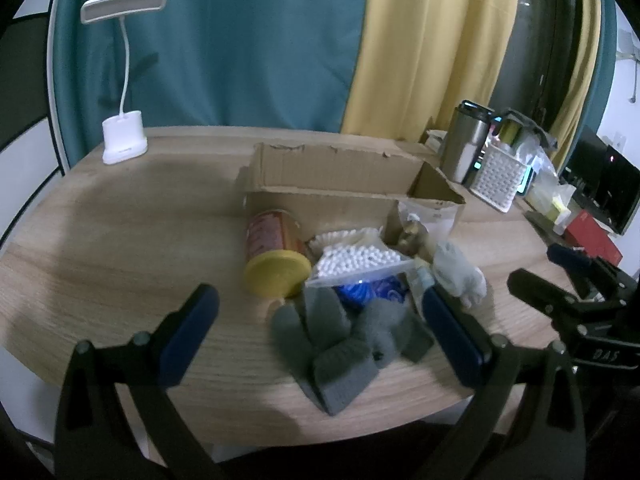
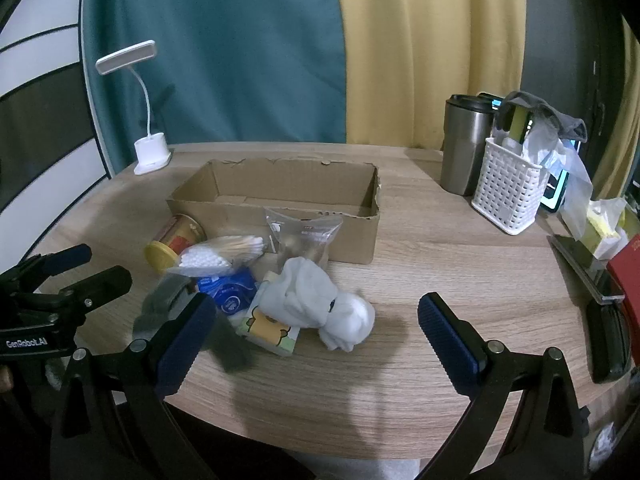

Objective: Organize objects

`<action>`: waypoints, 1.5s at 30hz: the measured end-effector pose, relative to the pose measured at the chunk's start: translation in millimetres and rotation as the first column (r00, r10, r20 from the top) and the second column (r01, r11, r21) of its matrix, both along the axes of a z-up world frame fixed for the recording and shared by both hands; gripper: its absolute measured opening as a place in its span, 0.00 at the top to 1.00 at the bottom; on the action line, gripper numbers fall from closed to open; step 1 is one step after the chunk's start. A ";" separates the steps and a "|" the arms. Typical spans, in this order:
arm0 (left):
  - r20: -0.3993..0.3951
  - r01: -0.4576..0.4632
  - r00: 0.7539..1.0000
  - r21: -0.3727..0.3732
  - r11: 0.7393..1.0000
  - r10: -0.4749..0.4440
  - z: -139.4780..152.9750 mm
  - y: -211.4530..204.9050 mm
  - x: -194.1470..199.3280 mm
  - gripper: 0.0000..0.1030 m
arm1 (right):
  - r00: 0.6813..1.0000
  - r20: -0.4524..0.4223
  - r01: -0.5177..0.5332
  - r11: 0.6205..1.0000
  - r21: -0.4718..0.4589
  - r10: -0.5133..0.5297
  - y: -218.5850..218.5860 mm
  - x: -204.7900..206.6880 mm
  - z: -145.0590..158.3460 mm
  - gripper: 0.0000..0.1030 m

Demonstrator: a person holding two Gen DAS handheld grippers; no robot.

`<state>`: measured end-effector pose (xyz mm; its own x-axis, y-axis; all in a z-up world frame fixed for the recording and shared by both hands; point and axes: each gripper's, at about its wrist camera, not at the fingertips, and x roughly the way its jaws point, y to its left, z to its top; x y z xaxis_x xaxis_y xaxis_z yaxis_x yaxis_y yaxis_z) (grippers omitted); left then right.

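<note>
An open cardboard box [image 1: 332, 184] [image 2: 280, 192] stands mid-table. In front of it lies a pile: a red can with a yellow lid [image 1: 276, 254] [image 2: 172, 242], a bag of cotton swabs [image 1: 356, 256] [image 2: 220, 256], a blue packet [image 1: 368, 290] [image 2: 230, 292], grey gloves [image 1: 344, 344] [image 2: 160, 304], white socks [image 1: 460, 274] [image 2: 320, 300], a clear zip bag [image 2: 304, 232], and a small cartoon pack [image 2: 268, 330]. My left gripper [image 1: 320, 332] is open, its fingers either side of the grey gloves. My right gripper [image 2: 316, 336] is open, just before the socks.
A white desk lamp [image 1: 124, 140] [image 2: 150, 154] stands at the back left. A steel tumbler [image 2: 466, 144], a white basket [image 2: 506, 184], a phone, tissues and a red box [image 2: 628, 268] crowd the right side. The round wooden table's edge [image 2: 360, 444] is close below.
</note>
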<state>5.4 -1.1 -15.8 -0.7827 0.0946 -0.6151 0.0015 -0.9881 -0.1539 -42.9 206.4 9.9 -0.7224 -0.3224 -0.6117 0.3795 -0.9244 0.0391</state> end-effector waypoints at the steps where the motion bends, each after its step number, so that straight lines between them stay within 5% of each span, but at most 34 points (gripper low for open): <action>1: 0.001 0.001 1.000 0.000 1.000 -0.001 -0.3 0.2 0.2 0.00 | 1.000 0.002 0.000 1.000 -0.002 0.000 0.2 -0.2 -0.3 0.00; 45: 0.011 0.001 1.000 0.001 1.000 -0.001 0.0 0.0 -0.8 0.00 | 1.000 0.021 0.002 1.000 -0.023 -0.001 2.7 -0.9 -2.2 0.00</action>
<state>4.5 -1.1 -15.8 -0.7759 0.0962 -0.6234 0.0022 -0.9879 -0.1552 -43.8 209.0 7.7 -0.7100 -0.3356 -0.6191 0.3769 -0.9237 0.0685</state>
